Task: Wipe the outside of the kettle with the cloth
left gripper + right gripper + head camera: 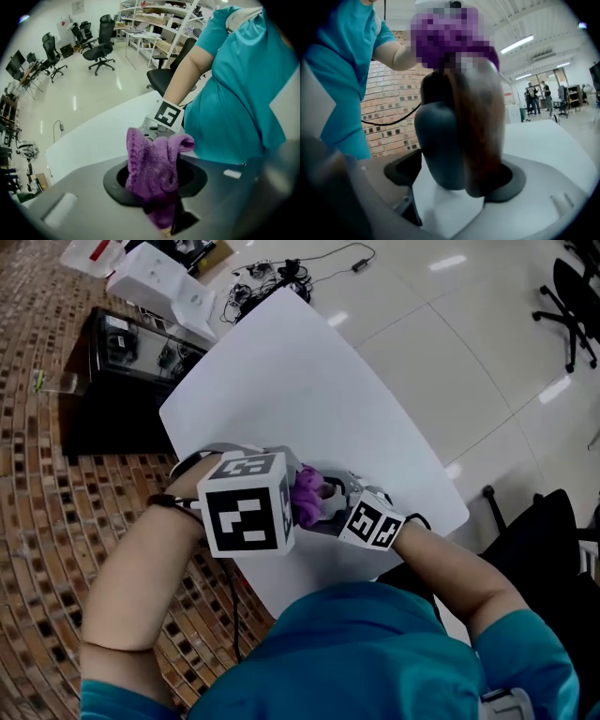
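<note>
Upper left of the head view: dark glass-fronted cabinet [122, 367] on the brick-patterned floor, white boxes [164, 282] beyond it. White table [300, 381] runs diagonally through mid-frame, bare over most of its top. At its near end, lower centre, both grippers are crowded together just in front of the person in the teal shirt [375, 652]. Left gripper [286, 504], its big marker cube uppermost, points steeply down; jaws clenched on a purple knitted cloth [307, 493], which bunches up out of the pinch. Cloth sits between the two grippers and on top of the kettle [459, 136], which is dark grey with a brown side and stands upright on the table, mostly hidden from above. Right gripper [339, 514] points nearly level at the kettle; jaws spread wide with its body between them, released, and a strip of white shows beside it. Far upper right: black office chair [572, 306] on the glossy floor.
</note>
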Motion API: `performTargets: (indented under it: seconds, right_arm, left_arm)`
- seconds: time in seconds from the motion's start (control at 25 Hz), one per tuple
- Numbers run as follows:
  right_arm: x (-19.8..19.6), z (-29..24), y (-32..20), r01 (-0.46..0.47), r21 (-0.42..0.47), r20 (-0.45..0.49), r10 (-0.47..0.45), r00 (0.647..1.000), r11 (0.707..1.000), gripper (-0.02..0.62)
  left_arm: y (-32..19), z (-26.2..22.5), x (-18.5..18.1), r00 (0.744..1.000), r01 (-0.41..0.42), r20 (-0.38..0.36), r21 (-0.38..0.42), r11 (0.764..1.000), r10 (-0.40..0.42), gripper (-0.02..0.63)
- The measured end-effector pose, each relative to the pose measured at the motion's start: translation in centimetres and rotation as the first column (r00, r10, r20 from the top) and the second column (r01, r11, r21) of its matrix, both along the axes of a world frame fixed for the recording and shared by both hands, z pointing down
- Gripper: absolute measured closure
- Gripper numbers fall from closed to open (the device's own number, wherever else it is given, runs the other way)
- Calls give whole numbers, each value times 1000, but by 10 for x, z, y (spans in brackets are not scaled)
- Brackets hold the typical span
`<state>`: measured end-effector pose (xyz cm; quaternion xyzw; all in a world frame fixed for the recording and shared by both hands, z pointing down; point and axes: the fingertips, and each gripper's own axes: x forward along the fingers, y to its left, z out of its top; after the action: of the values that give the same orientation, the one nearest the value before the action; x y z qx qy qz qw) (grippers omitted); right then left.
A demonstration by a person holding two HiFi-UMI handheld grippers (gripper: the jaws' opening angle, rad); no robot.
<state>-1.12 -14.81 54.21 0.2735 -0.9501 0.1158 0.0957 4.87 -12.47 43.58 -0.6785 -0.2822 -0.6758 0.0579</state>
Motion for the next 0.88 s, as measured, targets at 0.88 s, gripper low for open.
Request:
performTargets:
  seconds: [0.88]
  right_arm:
    - [-13,-4,-1,61,-15,-100,-62,993,998,211]
  left_arm:
    - [30,59,8,934,-204,284,-77,976,218,430]
